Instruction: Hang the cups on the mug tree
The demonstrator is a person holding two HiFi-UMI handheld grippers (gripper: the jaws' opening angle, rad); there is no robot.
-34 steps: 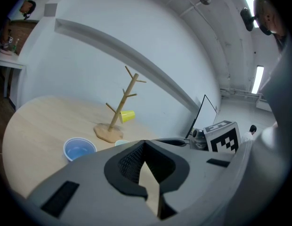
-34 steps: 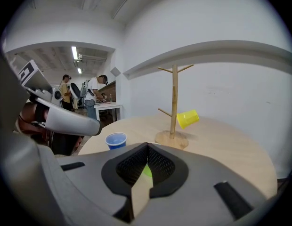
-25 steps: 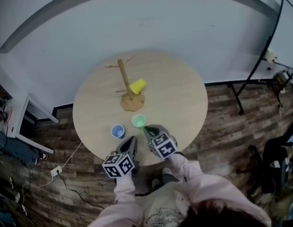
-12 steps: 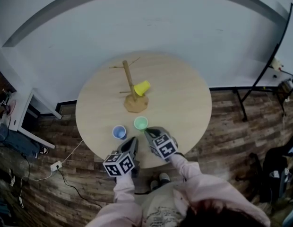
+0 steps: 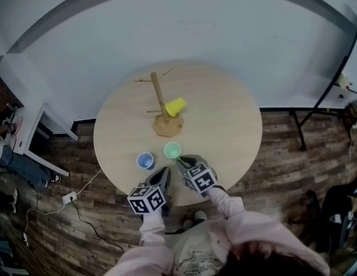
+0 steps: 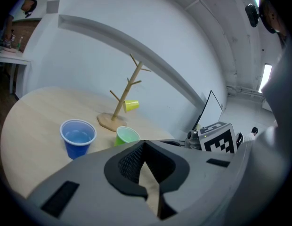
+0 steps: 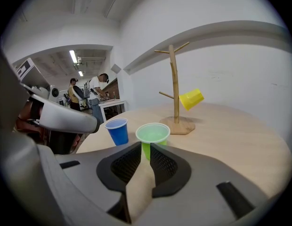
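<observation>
The wooden mug tree (image 5: 160,99) stands at the far side of the round table (image 5: 224,131), and a yellow cup (image 5: 175,106) hangs on one of its low pegs. A green cup (image 5: 172,150) and a blue cup (image 5: 145,160) stand upright near the front edge. My right gripper (image 7: 145,147) points at the green cup (image 7: 153,134) from just behind it. Its jaws have just been opening: they stand slightly apart with nothing between them. My left gripper (image 6: 144,144) is shut and empty, hovering at the table's edge behind the blue cup (image 6: 78,138).
A white desk (image 5: 29,134) stands at the left and a black stand (image 5: 316,91) at the right. A cable and socket (image 5: 69,198) lie on the wooden floor. People (image 7: 94,95) stand far off in the right gripper view.
The head view has drifted slightly. Both grippers stay at the table's front edge, the right one just behind the green cup. The cups and the tree have not moved.
</observation>
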